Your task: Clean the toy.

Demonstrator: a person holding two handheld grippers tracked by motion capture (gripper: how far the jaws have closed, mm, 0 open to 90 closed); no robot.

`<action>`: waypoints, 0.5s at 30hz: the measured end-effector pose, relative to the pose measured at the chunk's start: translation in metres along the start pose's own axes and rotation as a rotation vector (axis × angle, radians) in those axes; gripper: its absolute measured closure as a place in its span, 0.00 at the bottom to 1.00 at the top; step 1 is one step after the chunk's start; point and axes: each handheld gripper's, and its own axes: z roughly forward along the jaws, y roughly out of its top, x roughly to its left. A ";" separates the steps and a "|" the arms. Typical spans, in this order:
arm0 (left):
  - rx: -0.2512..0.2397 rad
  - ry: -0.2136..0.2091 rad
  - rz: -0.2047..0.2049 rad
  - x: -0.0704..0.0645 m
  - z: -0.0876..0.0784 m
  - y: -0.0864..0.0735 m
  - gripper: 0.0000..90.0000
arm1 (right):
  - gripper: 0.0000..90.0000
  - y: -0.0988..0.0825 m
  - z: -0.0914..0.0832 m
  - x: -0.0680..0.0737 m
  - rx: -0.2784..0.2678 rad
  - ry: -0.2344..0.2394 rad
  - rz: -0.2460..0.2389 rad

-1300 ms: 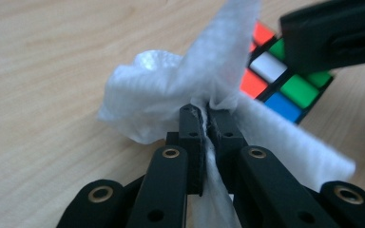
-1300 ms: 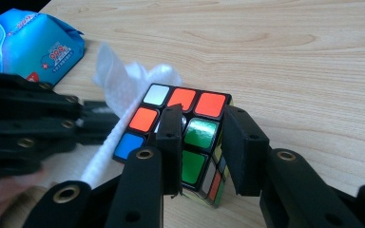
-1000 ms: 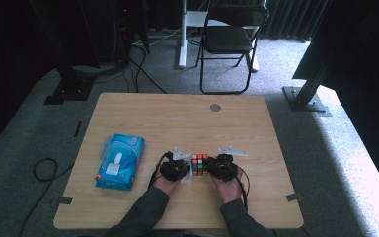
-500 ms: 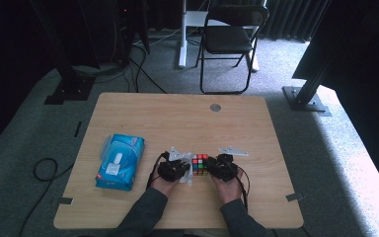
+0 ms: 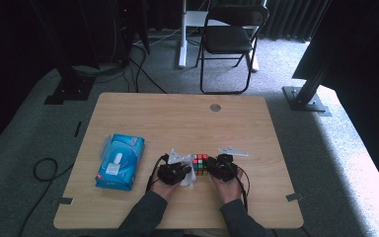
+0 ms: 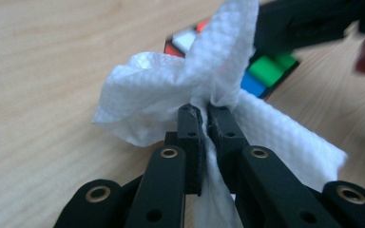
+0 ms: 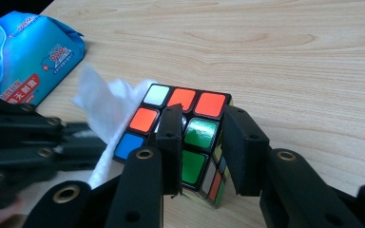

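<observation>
1. The cube (image 5: 201, 164) sits on the table (image 5: 177, 118), near the front edge and a little right of its middle, well apart from the blue pack of wipes (image 5: 120, 161) that lies toward the left edge

2. The right gripper (image 7: 200, 128) has the cube pinched: one jaw lies across the top face beside the green squares, the other presses the side nearest the right edge (it does look like a firm hold, with the cube tipped slightly up on its near corner)

3. The left gripper (image 6: 205, 111) is pressed together on a bunched white wipe (image 6: 180, 90); a fold of it passes down between the jaws and the rest billows out ahead of the tips

4. The relation that matters: from the left gripper the cube lies straight ahead and just beyond the wipe, toward the right edge, so the wipe stands between the jaws and the cube's left side, touching or all but touching it

5. The cube has no long axis to speak of; the two grippers face each other along a line parallel to the front edge, with the cube between them

6. The left hand (image 5: 170, 178) is the one free to move, I would say, since the right hand (image 5: 227, 181) is busy steadying the cube

7. Against the view from a second ago, little differs: cube, pack and both hands lie in the same spots, and the wipe shows at the same place beside the cube
</observation>
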 end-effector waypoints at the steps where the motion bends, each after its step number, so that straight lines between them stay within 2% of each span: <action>1: 0.008 0.006 0.001 0.000 0.002 -0.002 0.94 | 0.77 0.000 0.000 0.000 0.001 0.000 0.000; 3: 0.031 0.010 -0.007 0.001 0.009 -0.008 0.94 | 0.77 0.000 0.000 0.000 0.000 0.000 0.001; 5: 0.022 0.002 -0.014 0.002 0.010 -0.009 0.94 | 0.77 0.000 0.000 0.000 0.001 0.000 0.000; 7: 0.028 0.013 0.004 0.001 0.010 -0.008 0.94 | 0.77 0.000 0.000 0.000 0.001 0.000 0.000; 10: 0.022 0.018 0.002 0.001 0.009 -0.009 0.94 | 0.77 0.000 0.000 0.000 0.001 0.001 0.001; 15: -0.009 0.037 -0.038 0.008 0.004 -0.010 0.93 | 0.77 0.000 0.000 0.000 0.004 0.005 0.006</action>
